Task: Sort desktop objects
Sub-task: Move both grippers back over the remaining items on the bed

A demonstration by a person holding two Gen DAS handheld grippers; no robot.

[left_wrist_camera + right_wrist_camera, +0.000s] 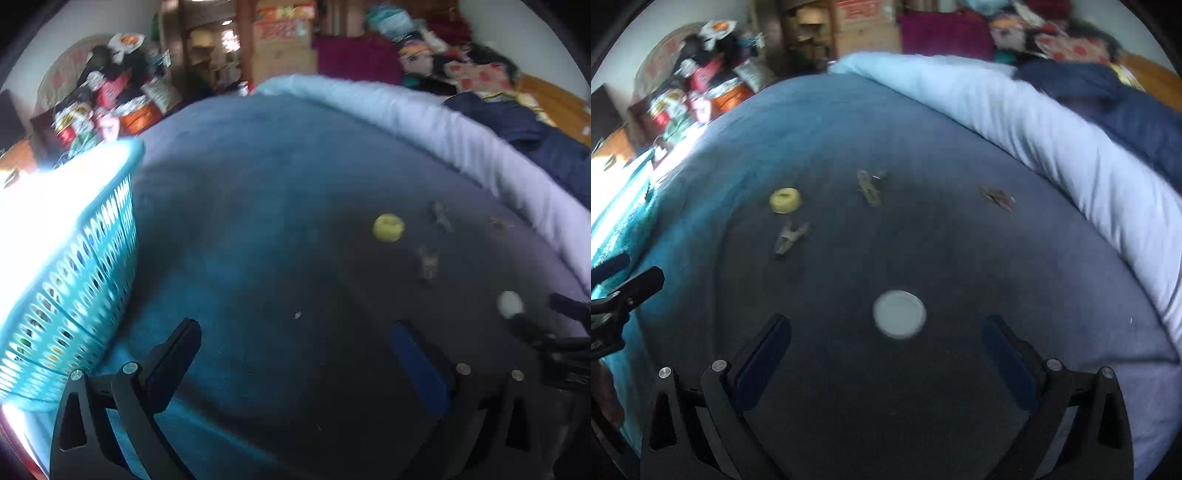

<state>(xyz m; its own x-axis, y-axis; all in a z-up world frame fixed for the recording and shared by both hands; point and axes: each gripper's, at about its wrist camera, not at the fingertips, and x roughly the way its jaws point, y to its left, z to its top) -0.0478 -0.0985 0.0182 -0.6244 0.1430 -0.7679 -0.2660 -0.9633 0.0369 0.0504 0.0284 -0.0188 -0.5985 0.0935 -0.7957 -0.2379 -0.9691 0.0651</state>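
Both my grippers hang over a bed spread with a dark blue cover, jaws wide and holding nothing. The left gripper (295,360) points at bare cover beside a teal basket (79,266); the right gripper (886,349) is lined up on a white lid (899,314) that lies flat just ahead of its open jaws, untouched.

Most of the sorting looks to be left. Five small things lie loose on the cover, well apart from the basket: the white lid, a yellow ring (785,200) like a roll of tape, and three clips (791,238) (869,186) (997,195), the last nearest the rolled pale quilt (1052,147) along the far edge. From the left wrist view the yellow ring and the lid also show, off to that gripper's right.

What the basket already holds I cannot say: its inside is washed out by glare, though hints of colour show through the mesh wall. I judge the lid the next pick, since it sits between the right jaws' line of approach. The frames are blurred, so finer detail on the clips is lost.
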